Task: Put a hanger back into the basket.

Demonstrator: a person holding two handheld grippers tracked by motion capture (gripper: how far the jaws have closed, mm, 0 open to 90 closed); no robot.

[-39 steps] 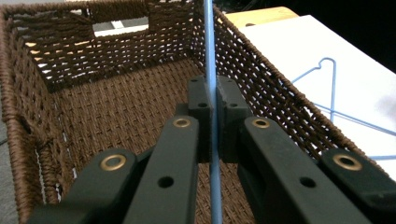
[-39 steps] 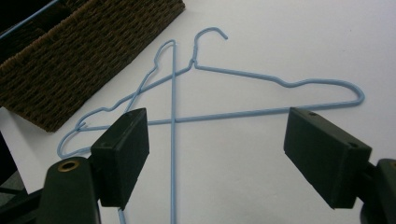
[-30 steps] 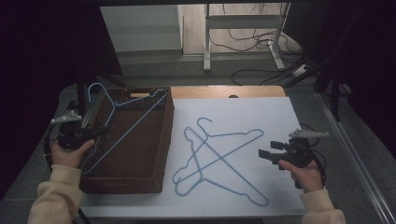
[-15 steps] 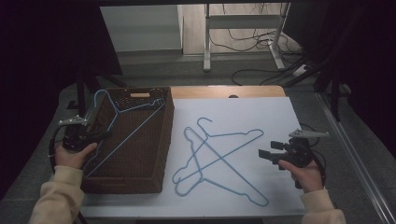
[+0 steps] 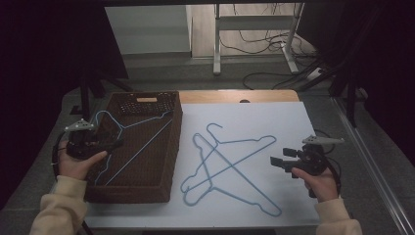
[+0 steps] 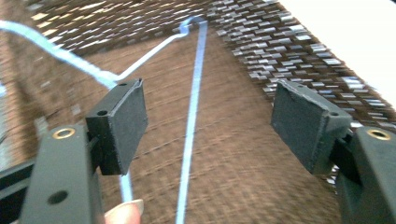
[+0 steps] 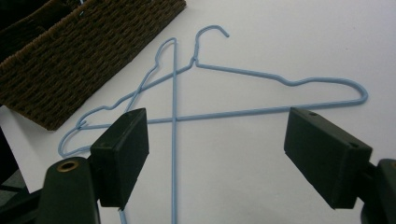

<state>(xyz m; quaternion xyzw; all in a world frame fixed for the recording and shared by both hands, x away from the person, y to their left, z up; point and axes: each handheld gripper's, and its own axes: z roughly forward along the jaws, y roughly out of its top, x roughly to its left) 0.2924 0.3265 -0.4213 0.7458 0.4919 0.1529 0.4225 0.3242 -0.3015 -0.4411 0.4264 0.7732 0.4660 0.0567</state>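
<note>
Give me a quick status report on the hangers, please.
Left gripper jaws just opened, hanger lying free in basket. Right gripper open. Two crossed hangers on table, unobstructed.

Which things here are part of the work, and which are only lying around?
Part of the work:
- blue wire hanger in the basket
- brown woven basket
- two crossed blue wire hangers on the white sheet

Lying around:
- cables on the floor
- metal stand

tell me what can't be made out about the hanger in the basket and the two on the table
- Hanger in the basket: in the left gripper view the left gripper stands open over it, its hook blurred and cut off by the edge.
- Basket: high view too dark to tell if the hanger lies flat.
- Two hangers on the table: in the right gripper view the right gripper hides their lower ends.
</note>
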